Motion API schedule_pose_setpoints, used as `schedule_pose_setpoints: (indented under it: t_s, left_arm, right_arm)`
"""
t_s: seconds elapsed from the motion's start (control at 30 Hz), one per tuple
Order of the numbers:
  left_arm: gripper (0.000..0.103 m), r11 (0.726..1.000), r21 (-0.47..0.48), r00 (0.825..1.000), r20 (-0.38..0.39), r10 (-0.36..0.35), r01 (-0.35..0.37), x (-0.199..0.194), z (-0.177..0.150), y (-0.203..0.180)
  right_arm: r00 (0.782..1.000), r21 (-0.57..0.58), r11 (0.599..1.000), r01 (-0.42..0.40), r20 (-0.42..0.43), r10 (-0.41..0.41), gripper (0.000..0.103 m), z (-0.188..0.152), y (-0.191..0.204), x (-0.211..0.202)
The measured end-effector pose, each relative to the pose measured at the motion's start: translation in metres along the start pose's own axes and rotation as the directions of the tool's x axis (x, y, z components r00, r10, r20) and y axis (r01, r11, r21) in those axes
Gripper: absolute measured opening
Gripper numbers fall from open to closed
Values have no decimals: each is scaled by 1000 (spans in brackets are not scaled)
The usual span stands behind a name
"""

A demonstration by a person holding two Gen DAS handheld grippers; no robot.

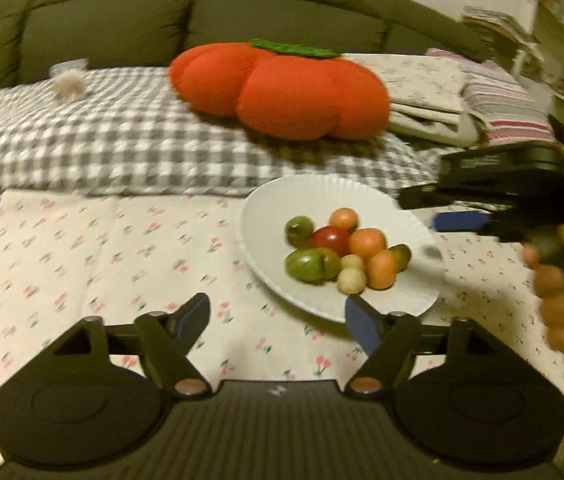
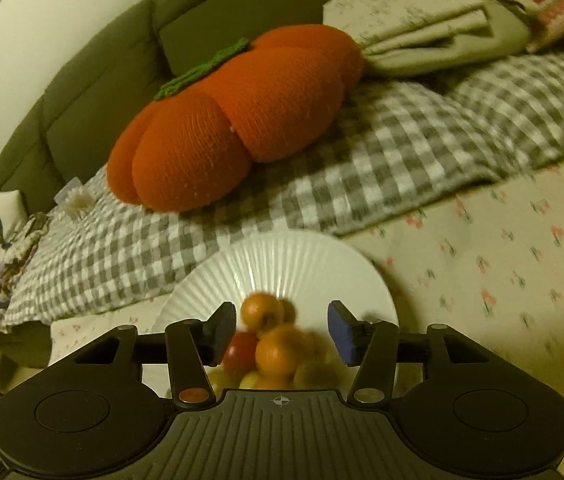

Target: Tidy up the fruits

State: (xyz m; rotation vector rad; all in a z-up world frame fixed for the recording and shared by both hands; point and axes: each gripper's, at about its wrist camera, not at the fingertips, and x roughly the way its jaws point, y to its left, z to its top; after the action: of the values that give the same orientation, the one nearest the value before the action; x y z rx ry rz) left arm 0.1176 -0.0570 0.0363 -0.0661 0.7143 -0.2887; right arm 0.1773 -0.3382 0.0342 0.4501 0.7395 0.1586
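I am holding my left gripper [image 1: 277,316] wide open and empty over the floral cloth tabletop [image 1: 81,248], while smooth round fruits [image 1: 342,252] are lying on the ribbed white plate [image 1: 265,208] beneath my open, empty right gripper [image 2: 282,330].

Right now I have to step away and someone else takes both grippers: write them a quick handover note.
Left gripper: open, empty, above the floral cloth, just short of the white plate.
Right gripper: open, empty, over the plate's right side, fruits showing between its fingers.
Fruits: all piled on the plate, a mix of orange, green, one red and pale yellow ones.
Done: no sorting visible; nothing gripped.
Left: pick fruits from the pile and organize them. No other container is in view. The plush pumpkin is behind.
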Motion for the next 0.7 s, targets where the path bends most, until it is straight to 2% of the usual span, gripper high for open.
schedule_pose_setpoints:
  t_s: [0.1, 0.23, 0.4, 0.47, 0.53, 0.63, 0.7]
  left_arm:
    - [83, 999, -17, 1000, -12, 29, -29, -14, -3, 0]
    - [90, 997, -37, 998, -9, 68, -69, -33, -6, 1]
    - [95, 995, -47, 996, -8, 92, -92, -53, -12, 1]
    - [96, 994, -49, 995, -10, 102, -102, -60, -15, 1]
    - [97, 993, -53, 994, -14, 104, -104, -66, -18, 1]
    - [100, 993, -45, 994, -11, 110, -110, -72, -21, 0]
    - [100, 992, -33, 993, -7, 119, -119, -74, -24, -1]
  right_arm:
    - [1000, -16, 1000, 19, 4, -19, 51, -8, 13, -27]
    - [999, -9, 1000, 26, 23, -25, 59, -26, 29, -66]
    - [999, -74, 997, 37, 32, -35, 68, -59, 53, -106]
    - [998, -112, 992, 54, 39, -50, 74, -69, 61, -117]
    - [997, -134, 988, 74, 48, -68, 75, -78, 66, -127]
    - [996, -155, 984, 85, 52, -78, 86, -91, 69, -139]
    - [995, -168, 981, 94, 57, -85, 88, -102, 68, -143]
